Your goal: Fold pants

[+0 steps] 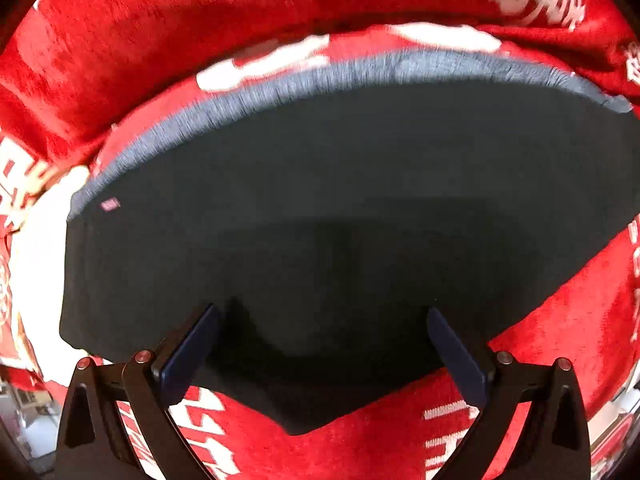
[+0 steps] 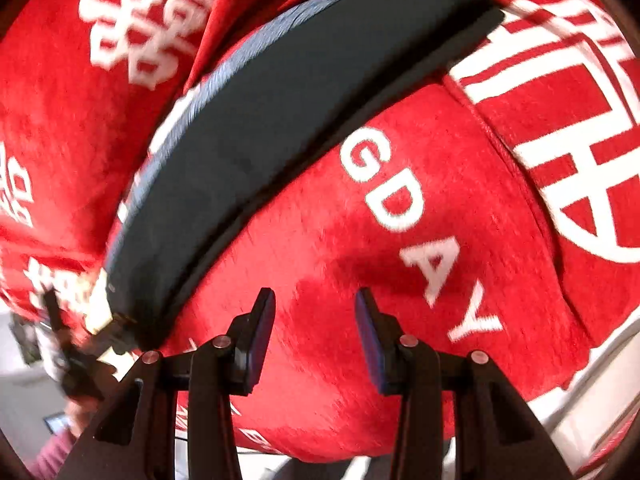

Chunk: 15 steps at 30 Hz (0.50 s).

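Note:
Dark folded pants (image 1: 320,200) lie flat on a red blanket, with a grey ribbed waistband (image 1: 280,84) along their far edge. My left gripper (image 1: 322,316) hangs over the pants' near edge, open, with nothing between its blue pads. In the right wrist view the pants (image 2: 248,152) run as a dark diagonal band from lower left to upper right, with the waistband (image 2: 256,56) on their upper-left side. My right gripper (image 2: 316,296) is open over bare blanket just right of the pants and holds nothing.
The red plush blanket (image 2: 360,264) carries white lettering and a round white emblem (image 2: 580,140), with a raised seam beside it. A white surface (image 2: 580,400) shows past the blanket's lower-right edge. A blurred black shape (image 2: 76,356) and a pink sleeve (image 2: 52,452) sit at lower left.

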Available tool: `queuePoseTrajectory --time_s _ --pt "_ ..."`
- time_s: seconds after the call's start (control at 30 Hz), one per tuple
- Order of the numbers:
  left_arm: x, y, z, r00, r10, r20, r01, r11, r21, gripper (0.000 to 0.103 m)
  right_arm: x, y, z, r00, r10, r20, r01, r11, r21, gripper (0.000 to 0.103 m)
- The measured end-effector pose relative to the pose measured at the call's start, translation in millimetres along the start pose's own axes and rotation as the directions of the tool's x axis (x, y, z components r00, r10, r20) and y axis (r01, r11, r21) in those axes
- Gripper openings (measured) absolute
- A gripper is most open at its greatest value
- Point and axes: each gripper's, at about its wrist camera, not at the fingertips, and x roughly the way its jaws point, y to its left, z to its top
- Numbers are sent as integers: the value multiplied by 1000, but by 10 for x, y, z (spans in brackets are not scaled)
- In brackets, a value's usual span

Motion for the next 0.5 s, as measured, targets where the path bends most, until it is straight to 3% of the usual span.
queuePoseTrajectory --time_s 0.17,0.33,0.37,0.4,0.5 --pt "23 69 -7 999 -36 -6 36 998 -58 103 110 -10 339 992 122 35 -124 990 61 45" --pt "7 48 -2 1000 -23 -6 22 998 -52 103 449 132 563 990 140 -4 -139 986 87 44" --pt "8 48 -2 1000 -22 -7 21 998 -55 103 470 131 590 990 138 2 -137 985 100 27" --pt "11 53 3 1000 -20 -6 20 998 -56 103 458 120 597 991 131 5 -131 986 101 20" --pt "13 35 1 1000 -15 -6 15 999 -52 103 413 8 538 991 137 -5 -136 984 113 16"
